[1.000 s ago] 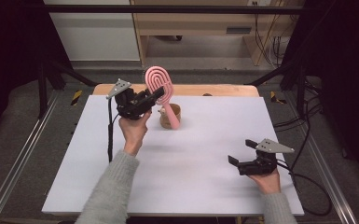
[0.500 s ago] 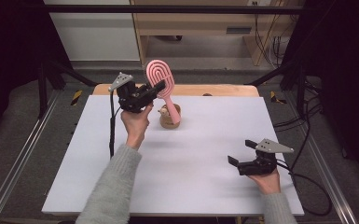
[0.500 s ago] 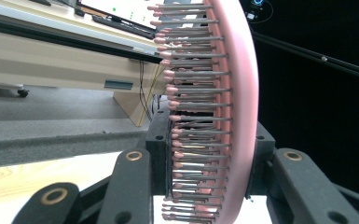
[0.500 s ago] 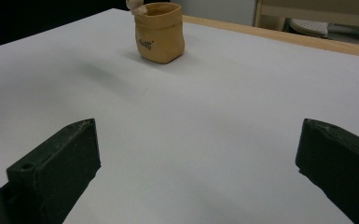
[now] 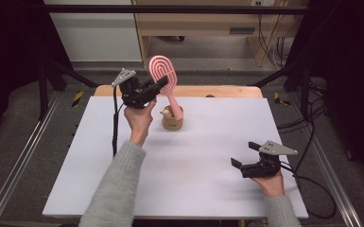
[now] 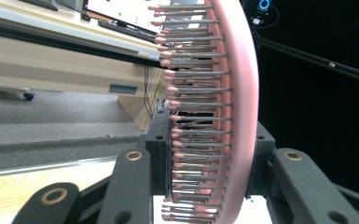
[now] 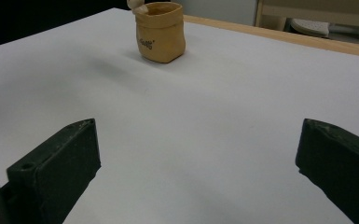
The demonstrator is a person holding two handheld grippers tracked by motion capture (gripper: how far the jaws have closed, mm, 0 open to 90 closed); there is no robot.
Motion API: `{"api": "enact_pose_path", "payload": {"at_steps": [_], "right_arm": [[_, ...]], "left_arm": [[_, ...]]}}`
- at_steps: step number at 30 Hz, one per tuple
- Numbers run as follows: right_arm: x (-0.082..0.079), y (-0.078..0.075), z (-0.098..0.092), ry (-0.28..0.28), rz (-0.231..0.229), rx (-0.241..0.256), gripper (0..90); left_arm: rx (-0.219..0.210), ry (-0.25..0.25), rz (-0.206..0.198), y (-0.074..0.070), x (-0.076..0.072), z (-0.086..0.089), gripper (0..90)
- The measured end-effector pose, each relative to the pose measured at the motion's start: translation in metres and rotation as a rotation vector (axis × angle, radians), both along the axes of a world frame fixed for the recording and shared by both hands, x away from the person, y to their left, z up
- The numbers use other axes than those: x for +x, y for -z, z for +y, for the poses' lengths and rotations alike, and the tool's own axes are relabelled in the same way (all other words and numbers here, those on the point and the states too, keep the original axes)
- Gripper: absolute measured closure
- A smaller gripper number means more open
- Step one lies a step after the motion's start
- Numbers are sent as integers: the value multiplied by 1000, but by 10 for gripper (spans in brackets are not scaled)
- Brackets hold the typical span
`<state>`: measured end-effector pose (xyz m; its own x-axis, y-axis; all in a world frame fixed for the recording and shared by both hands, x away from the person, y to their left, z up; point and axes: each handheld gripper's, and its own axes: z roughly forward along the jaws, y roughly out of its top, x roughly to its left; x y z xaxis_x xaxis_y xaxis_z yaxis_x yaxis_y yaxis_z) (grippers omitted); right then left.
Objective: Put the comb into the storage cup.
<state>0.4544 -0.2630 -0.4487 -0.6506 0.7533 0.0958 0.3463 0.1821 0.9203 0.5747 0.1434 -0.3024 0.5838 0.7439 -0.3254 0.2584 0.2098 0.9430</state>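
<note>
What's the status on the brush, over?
Left gripper shut on pink hairbrush, raised, handle over small tan pot. Right gripper open, low over white table. Nothing blocking.

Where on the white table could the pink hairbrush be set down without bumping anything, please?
The table is bare between the brown pot and the right gripper, and along its right side. It is crowded at the pot, where the left gripper holds the hairbrush.

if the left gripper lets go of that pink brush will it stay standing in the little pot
Probably not. The pink brush leans with only its handle tip in the small tan pot, its wide head far above, so it looks top-heavy. The pot seems light, so it might tip. The left gripper clamps the head without visible bending, suggesting stiff plastic.
</note>
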Motion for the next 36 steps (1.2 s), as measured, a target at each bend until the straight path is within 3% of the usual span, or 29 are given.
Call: {"api": "enact_pose_path", "payload": {"at_steps": [36], "right_arm": [[0,1,0,-3,-3,-5,2]], "left_arm": [[9,-84,34,17,39,-8,627]]}}
